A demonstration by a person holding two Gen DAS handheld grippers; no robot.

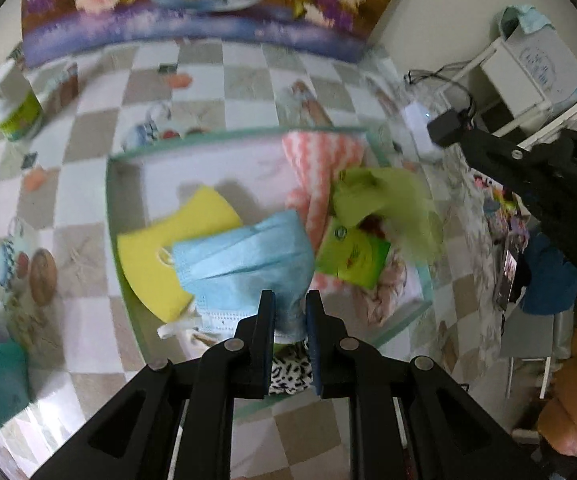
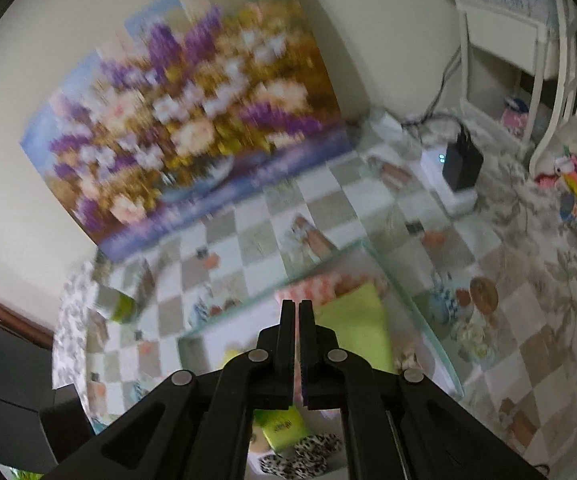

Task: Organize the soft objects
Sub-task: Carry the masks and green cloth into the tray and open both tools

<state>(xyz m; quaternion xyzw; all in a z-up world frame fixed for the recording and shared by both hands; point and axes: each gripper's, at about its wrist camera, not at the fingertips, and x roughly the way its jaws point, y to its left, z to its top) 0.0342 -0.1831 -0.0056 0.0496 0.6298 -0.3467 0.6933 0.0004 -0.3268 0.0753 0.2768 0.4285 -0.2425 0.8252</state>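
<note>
The blue face mask (image 1: 244, 256) is pinched at its near edge between the closed fingers of the left hand-held gripper (image 1: 290, 308), and the rest of it hangs out ahead of the fingertips, over the clear tray (image 1: 109, 200) that sits on the checked worktop (image 1: 88, 340). In the left wrist view the mask lies directly forward of the gripper, its long axis running from left to right across the line of the fingers, tilted slightly upward to the right, with its pleats following that axis. Its white ear loop (image 1: 176, 326) trails off at the lower left.

Below the mask a yellow sponge (image 1: 156, 264) is seen on the tray floor, partly covered by it. To the right lie a pink striped cloth (image 1: 320, 160), a lime green cloth (image 1: 388, 204) and a green packet (image 1: 352, 258) (all 3 inside the tray walls, as far as the blur allows).

The right hand-held gripper (image 2: 297, 304) is shut with nothing visible between its fingers; it is held off to the right of the tray and above it. The left one is therefore the nearer, and the only 1 with a hold on the mask.

The judgement is that the mask is about to be set down in the tray. For that, the left fingers are best lowered further and the mask laid along its present axis, over the sponge or just beside it, before being released.
</note>
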